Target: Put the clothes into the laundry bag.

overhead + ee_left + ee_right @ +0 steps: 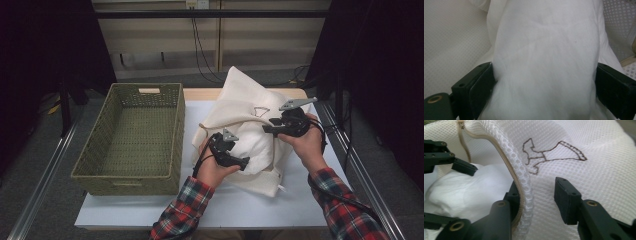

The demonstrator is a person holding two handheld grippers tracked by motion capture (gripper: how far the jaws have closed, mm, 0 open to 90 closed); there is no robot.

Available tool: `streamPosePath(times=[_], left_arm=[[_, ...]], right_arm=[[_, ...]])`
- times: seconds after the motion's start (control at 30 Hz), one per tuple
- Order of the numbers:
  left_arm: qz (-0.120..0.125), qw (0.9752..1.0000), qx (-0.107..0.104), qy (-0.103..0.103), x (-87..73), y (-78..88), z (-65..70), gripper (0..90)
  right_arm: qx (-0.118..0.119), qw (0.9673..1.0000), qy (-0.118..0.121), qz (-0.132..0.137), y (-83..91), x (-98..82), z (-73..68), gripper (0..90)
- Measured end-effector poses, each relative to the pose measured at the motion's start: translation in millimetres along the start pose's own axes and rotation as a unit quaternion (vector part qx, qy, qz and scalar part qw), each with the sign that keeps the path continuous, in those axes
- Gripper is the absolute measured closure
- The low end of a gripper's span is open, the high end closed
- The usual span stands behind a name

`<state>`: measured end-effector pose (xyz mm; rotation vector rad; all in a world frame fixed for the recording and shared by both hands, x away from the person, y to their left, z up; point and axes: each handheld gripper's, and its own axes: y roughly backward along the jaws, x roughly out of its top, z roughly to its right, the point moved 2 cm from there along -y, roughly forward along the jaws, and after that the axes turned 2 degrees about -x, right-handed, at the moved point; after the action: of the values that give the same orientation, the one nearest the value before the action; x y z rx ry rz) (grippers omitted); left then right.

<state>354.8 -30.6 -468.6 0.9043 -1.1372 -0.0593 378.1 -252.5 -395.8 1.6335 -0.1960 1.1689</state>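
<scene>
We hold the white cloth tight in our left gripper. Our right gripper is open around the mesh bag's rim; pinch it firmly.

A lab-like recording booth: black curtains, aluminium frame rails, dangling cables.

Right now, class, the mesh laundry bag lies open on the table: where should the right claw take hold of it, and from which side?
Grip the zippered rim of the mesh laundry bag, coming over the edge with one jaw inside the opening and one outside. The rim stands up as a thick rolled ridge, already between the right claw's jaws. The left claw holds the white cloth inside.
</scene>
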Motion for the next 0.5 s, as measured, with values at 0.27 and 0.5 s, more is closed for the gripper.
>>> streamPosePath(times=[0.27,0.5], left_arm=[[0.004,1.0,-0.006,0.005,-2.1,-3.2,-1.2,7.5],[0.002,0.9999,-0.005,0.009,-3.6,-5.5,-1.6,7.1]], right_arm=[[-0.011,0.9999,-0.006,-0.008,-6.5,-5.0,0.2,49.2],[-0.01,0.9997,0.017,-0.016,-14.4,-4.8,-2.3,49.6]])
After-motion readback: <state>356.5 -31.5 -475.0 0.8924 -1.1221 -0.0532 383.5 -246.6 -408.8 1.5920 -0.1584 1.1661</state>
